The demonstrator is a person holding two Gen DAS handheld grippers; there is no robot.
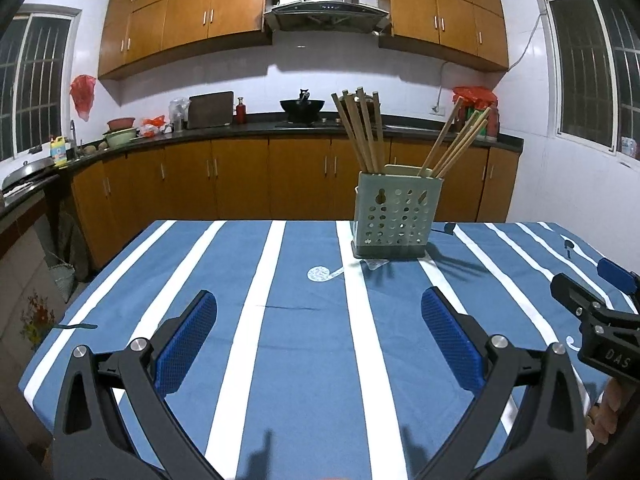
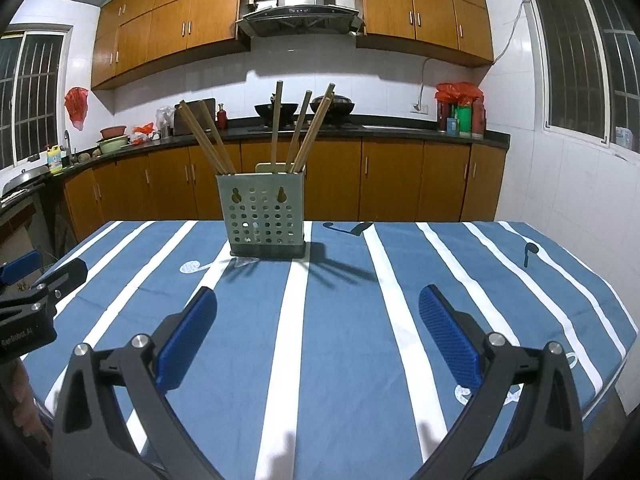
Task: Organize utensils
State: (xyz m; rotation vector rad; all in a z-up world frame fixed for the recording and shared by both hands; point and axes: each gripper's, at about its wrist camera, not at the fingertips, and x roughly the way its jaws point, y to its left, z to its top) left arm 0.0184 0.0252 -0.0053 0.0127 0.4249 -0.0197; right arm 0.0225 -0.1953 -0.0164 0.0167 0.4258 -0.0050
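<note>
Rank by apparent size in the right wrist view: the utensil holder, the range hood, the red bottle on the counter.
1. utensil holder, though nearness to the camera enlarges it.
2. range hood, about as large; the order is unsure.
3. red bottle, clearly smallest.

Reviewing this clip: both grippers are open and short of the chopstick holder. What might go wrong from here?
1. The chopsticks fan out at splayed angles from the holder; a gripper reaching in might knock neighbouring sticks.
2. The holder looks light and stands free on the tablecloth, so a sideways push could tip or slide it.
3. The left gripper and right gripper sit close side by side; converging on the holder, they may collide.
</note>
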